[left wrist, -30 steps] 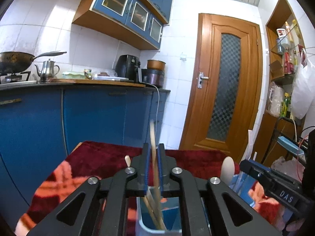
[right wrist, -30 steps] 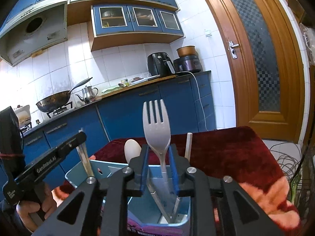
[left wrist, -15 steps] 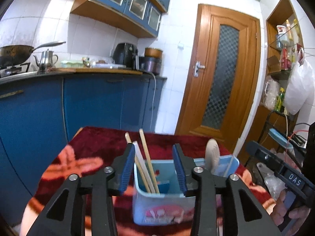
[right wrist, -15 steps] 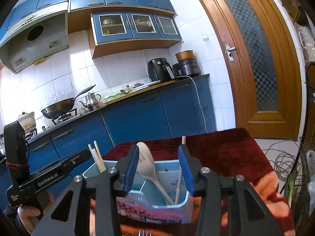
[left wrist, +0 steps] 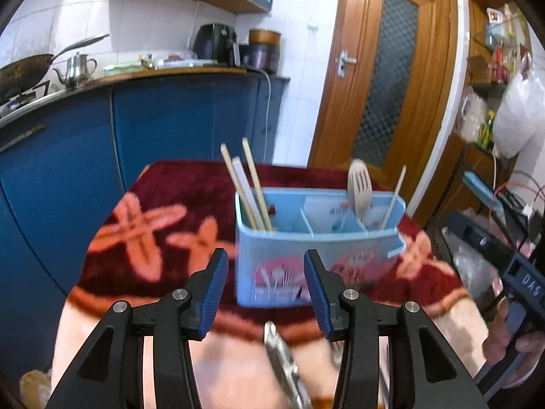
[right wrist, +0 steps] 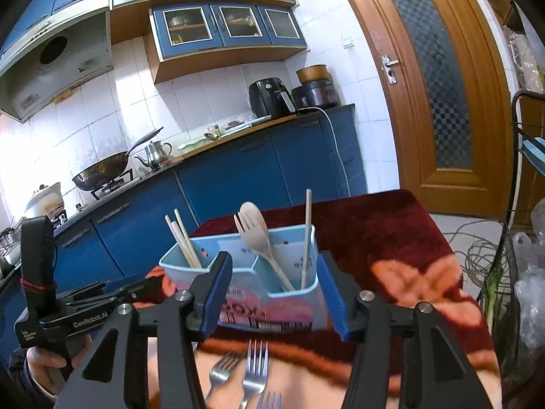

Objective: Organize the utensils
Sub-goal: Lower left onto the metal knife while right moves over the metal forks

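**Holding both tools wide before the utensil box**

Holding your left tool low over the near edge of the desk, you have its blue-padded fingers spread wide with nothing between them. Your right tool stands the same way, spread wide and carrying nothing.

Just beyond both of them sits the light blue utensil box on the dark red patterned cloth that covers the desk. Dividers split the box into compartments. In its left end compartment you have three chopsticks leaning to the left, their tips well above the rim. Toward the right end stand a pale plastic fork and a pale spoon, close together and leaning back to the left, heads up. One more single chopstick stands nearly upright by the right wall.

On the paler near strip of the cloth, below your right tool, lie metal forks with tines pointing toward the box. In the left wrist view a blurred metal utensil lies just under your left tool; you cannot tell which kind it is.
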Motion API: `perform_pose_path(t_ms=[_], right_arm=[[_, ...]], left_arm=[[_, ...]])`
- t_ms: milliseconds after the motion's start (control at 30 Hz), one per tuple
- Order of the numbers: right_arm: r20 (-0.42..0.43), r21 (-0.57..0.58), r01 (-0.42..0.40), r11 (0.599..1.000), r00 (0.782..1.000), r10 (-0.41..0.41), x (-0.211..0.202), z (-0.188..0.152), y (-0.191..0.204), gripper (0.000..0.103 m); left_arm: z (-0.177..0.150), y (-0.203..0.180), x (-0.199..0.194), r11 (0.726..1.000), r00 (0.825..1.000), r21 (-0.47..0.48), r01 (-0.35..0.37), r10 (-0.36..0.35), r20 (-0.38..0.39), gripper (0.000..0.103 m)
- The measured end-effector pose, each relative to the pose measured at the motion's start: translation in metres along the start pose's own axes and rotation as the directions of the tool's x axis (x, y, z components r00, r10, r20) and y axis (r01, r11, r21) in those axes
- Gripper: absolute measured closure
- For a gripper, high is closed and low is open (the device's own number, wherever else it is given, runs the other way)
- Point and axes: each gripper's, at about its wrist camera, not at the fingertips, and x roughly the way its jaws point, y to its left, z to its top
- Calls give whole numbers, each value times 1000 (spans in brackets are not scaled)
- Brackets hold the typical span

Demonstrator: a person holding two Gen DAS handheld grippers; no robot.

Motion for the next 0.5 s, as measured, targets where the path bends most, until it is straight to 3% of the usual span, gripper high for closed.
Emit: perform_pose_path(t_ms=[500], right_arm=[[-114, 23, 31, 999, 993, -28, -16, -37, -3, 42]], left_arm=[[-40, 5, 7, 999, 984, -35, -11, 5, -180, 55]])
